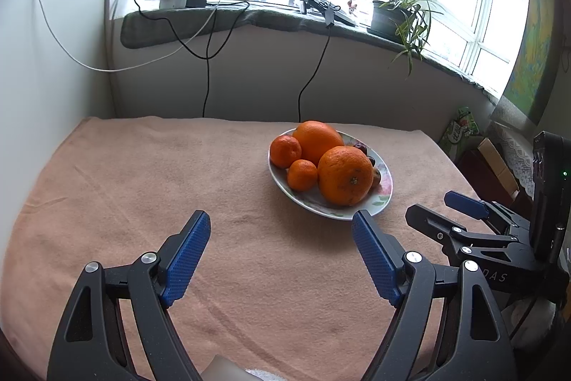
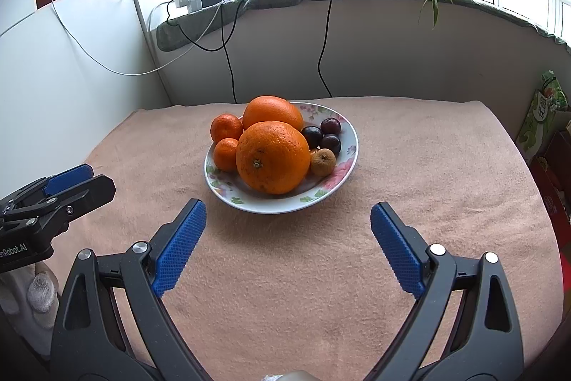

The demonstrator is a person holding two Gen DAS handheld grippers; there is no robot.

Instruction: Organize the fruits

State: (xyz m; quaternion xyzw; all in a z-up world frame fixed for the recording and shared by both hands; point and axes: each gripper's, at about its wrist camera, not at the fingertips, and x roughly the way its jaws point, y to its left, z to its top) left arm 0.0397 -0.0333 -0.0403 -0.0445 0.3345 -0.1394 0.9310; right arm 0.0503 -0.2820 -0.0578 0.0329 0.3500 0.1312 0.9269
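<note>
Both your tongs released, empty: left tongs [image 1: 282, 254], right tongs [image 2: 288, 249]. Plate [image 2: 332, 190] of fruit sits mid-desk, dead ahead of right tongs, nearer them; big orange [image 2: 273, 162] frontmost.

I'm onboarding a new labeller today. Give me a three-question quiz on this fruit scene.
1. True or false: both grippers are empty.
2. How many dark plums lie in the plate?
3. Which fruit sits nearest the cameras? A) a mandarin B) the front orange C) a plum

Key:
1. True: left gripper and right gripper stand open above the cloth.
2. Three plums, in the plate.
3. B, the front orange.
</note>
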